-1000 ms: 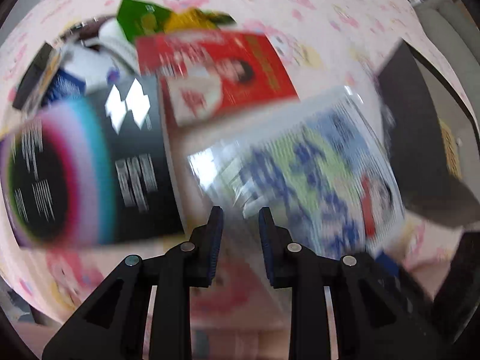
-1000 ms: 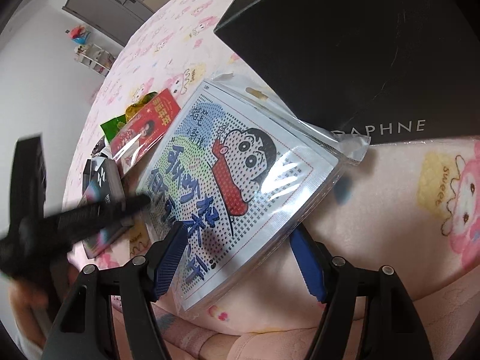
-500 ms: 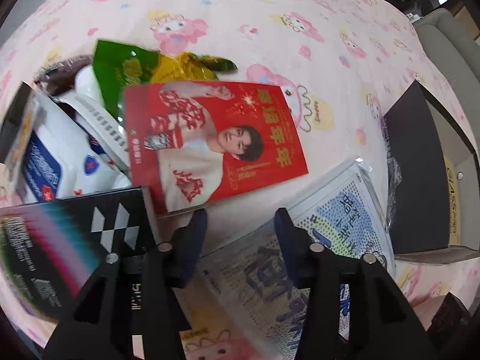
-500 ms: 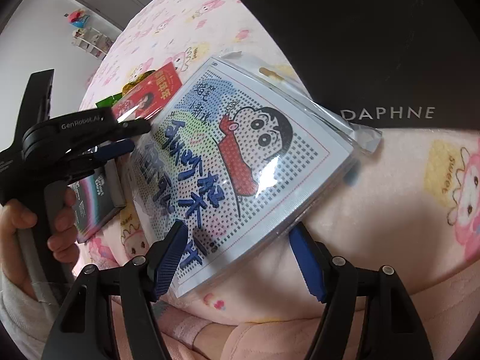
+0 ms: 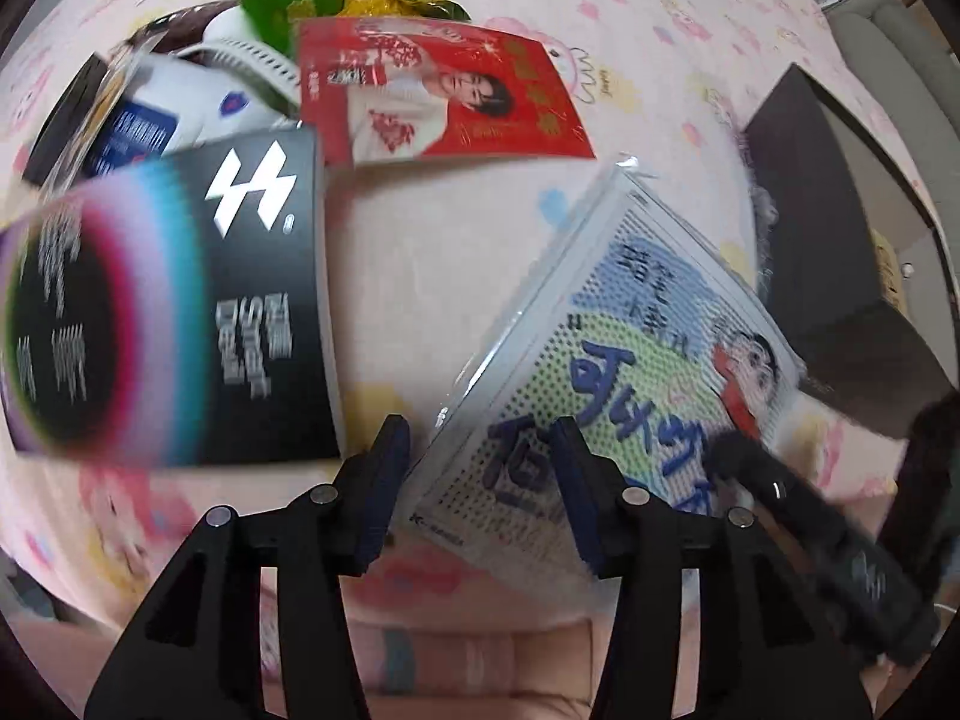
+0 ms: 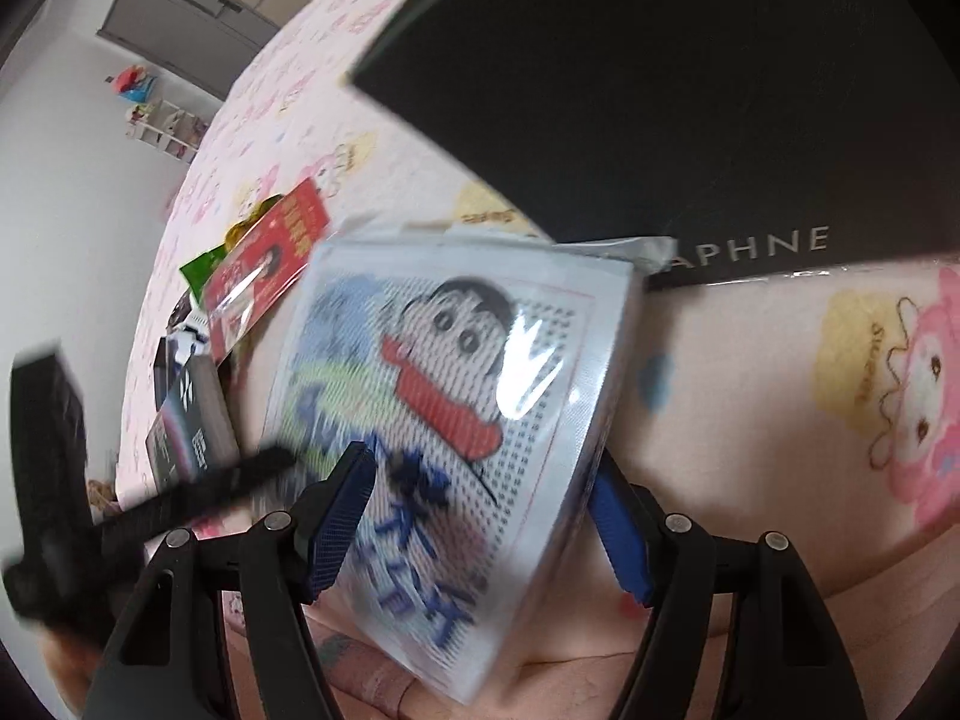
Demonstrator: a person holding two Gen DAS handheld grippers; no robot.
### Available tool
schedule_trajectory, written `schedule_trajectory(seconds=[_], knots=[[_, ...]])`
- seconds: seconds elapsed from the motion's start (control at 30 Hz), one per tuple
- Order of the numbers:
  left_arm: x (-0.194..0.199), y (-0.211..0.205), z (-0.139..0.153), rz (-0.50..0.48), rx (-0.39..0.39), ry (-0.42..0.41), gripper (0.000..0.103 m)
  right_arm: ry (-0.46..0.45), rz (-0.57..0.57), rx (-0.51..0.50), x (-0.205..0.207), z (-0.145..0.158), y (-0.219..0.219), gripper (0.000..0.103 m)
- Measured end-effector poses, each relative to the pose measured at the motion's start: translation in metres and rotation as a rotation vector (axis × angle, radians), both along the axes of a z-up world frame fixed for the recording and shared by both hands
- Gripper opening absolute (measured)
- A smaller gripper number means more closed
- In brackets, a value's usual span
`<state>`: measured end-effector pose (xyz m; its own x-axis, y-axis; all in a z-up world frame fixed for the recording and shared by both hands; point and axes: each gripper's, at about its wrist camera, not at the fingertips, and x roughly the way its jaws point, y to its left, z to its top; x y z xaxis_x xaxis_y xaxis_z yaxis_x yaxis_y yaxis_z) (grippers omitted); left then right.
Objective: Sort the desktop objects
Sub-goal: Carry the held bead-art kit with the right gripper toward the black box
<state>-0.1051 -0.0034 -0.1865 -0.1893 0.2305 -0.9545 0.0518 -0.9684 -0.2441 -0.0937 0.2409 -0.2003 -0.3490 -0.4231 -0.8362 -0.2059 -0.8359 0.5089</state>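
Observation:
A clear packet with a cartoon boy print (image 6: 456,372) stands tilted up off the pink blanket (image 6: 750,360). My right gripper (image 6: 477,522) is shut across its width, a blue pad on each side edge. The same packet (image 5: 630,330) shows in the left wrist view with its near corner between the jaws of my left gripper (image 5: 483,480). Those jaws are closing, and I see no pad pressing on the packet. A black box with a colour ring (image 5: 180,324) lies just left of that gripper. A red photo packet (image 5: 444,96) lies beyond it.
A large black shoebox (image 6: 660,90) sits just behind the cartoon packet. Behind the red packet are a green snack bag (image 5: 294,0), a yellow one and a white box with a blue label (image 5: 180,114). Grey cabinets stand far off.
My left gripper opened from nearly shut, swung out over the red packet and came back to the cartoon packet's corner. In the right gripper the packet tipped up off the blanket.

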Motion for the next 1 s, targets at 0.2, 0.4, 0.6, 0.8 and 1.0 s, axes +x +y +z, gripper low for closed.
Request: schedule_trajectory(seconds=[0.2,0.4,0.6,0.8,1.0], knots=[[-0.006,-0.01,0.0,0.087,0.042,0.045,0.049,-0.012,0.137,0.147,0.007,0.001,-0.03,0.072],[-0.004,0.008,-0.004,0.035,-0.037,-0.018,0.062,0.044,0.139,0.164,0.003,0.01,-0.036,0.074],[-0.002,-0.027,-0.001,0.204,0.102,-0.003,0.057,0.113,0.225,0.218,-0.022,0.029,-0.055,0.073],[-0.008,-0.022,-0.003,0.202,0.13,0.029,0.043,0.034,0.213,0.192,-0.009,0.019,-0.039,0.073],[-0.008,-0.019,-0.008,0.179,0.091,0.026,0.043,-0.02,0.207,0.185,0.014,0.008,-0.041,0.073]])
